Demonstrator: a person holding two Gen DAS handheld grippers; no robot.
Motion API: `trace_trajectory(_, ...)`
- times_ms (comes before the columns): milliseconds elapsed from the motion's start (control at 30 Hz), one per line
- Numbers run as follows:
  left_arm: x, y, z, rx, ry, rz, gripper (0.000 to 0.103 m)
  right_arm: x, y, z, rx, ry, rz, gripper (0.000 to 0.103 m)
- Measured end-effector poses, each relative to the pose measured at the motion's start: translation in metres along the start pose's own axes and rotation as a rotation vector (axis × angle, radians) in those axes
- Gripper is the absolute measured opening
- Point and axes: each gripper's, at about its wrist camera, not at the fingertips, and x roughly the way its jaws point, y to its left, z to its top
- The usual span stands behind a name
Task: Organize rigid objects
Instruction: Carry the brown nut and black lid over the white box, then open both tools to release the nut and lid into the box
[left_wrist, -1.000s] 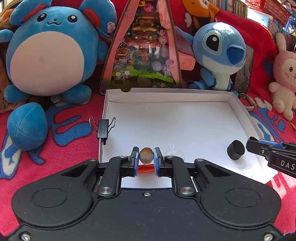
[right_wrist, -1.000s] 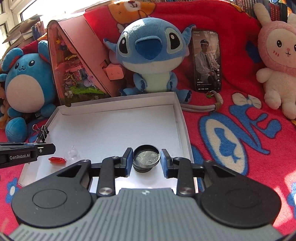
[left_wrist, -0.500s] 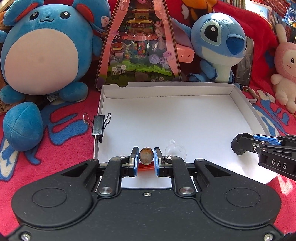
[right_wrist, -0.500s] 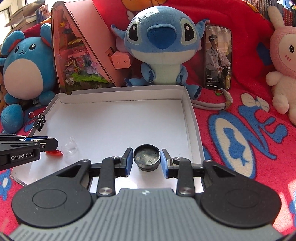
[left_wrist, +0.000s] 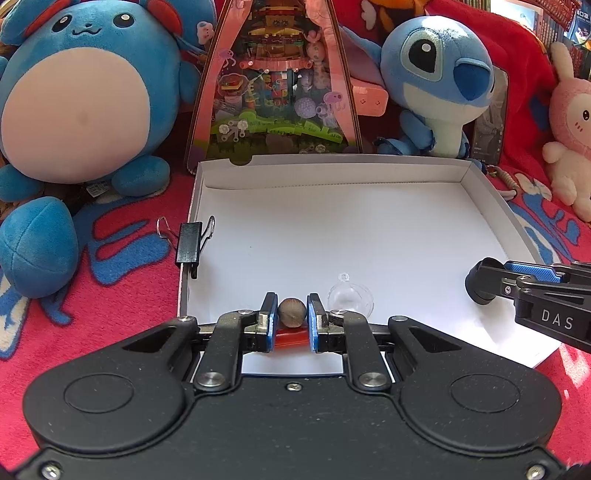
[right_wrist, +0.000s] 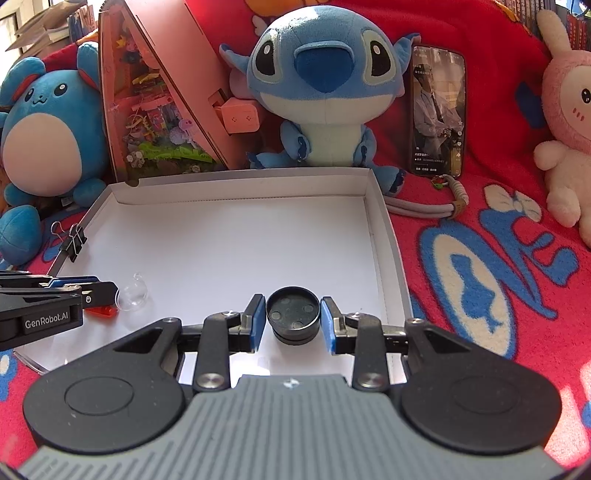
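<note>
A: Report the state of the left tool.

B: Narrow. Its blue pads clamp a small brown nut-like ball at lower centre of the left wrist view. A red capsule-shaped piece lies on the tray floor below the pads; whether it is touched cannot be told.

A: And the right tool?

B: Partly closed. A black round cap, hollow side up, sits between its pads at lower centre of the right wrist view. The pads stand right at the cap's sides; from this view it cannot be told whether they press it. In the left wrist view the cap shows at the tip of the right tool, at the right edge of the frame.

A: Location of the container?

B: The white cardboard tray fills the middle of both views and rests on a red patterned blanket. Both tools are over its near edge.

A: Other loose items?

B: A clear plastic bauble lies in the tray just right of the left tool. A black binder clip grips the tray's left wall.

A: Surroundings?

B: Upper left, a round blue plush. Upper centre, a pink triangular display box. Upper right, a blue big-eared plush, then a pink rabbit plush. A phone leans beside the blue big-eared plush in the right wrist view.
</note>
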Motion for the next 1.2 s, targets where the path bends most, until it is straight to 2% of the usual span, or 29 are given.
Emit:
trace_trajectory(167, 0.002, -0.002, -0.002, 0.016, -0.008, 0.003, 0.017, -0.001, -0.001, 0.000, -0.001, -0.013, -0.001, 0.043)
trace_trajectory(233, 0.002, -0.002, -0.002, 0.017, -0.011, 0.003, 0.017, 0.000, -0.001, 0.000, -0.002, -0.015, -0.002, 0.053)
trace_trajectory(267, 0.002, -0.003, -0.002, 0.017, -0.012, 0.004, 0.017, 0.000, -0.002, 0.000, -0.001, -0.015, -0.002, 0.054)
trace_trajectory(400, 0.002, -0.004, -0.003, 0.021, -0.016, 0.006, 0.017, 0.001, -0.002, -0.001, 0.001, -0.012, 0.000, 0.054)
trace_trajectory(500, 0.001, -0.004, -0.003, 0.017, -0.016, -0.001, 0.027, 0.002, -0.001, -0.001, -0.001, -0.013, 0.000, 0.054)
trace_trajectory(567, -0.001, -0.003, -0.003, 0.009, -0.021, -0.003, 0.048, 0.002, -0.002, -0.002, 0.003, -0.015, 0.003, 0.057)
trace_trajectory(700, -0.007, -0.005, -0.004, 0.032, -0.043, 0.009, 0.057, -0.001, -0.002, -0.005, -0.001, -0.029, 0.004, 0.063)
trace_trajectory(767, -0.011, -0.007, -0.005, 0.044, -0.052, 0.013, 0.067, -0.003, -0.002, -0.006, -0.007, -0.031, 0.006, 0.066)
trace_trajectory(867, -0.019, -0.007, -0.009, 0.046, -0.064, 0.005, 0.076, -0.008, -0.003, -0.009, -0.012, -0.043, 0.009, 0.073)
trace_trajectory(933, -0.026, -0.005, -0.012, 0.043, -0.075, -0.007, 0.080, -0.013, -0.005, -0.011, -0.014, -0.055, 0.013, 0.076)
trace_trajectory(1200, -0.062, -0.004, -0.031, 0.063, -0.125, -0.049, 0.084, -0.038, -0.006, -0.028, -0.053, -0.101, 0.034, 0.085)
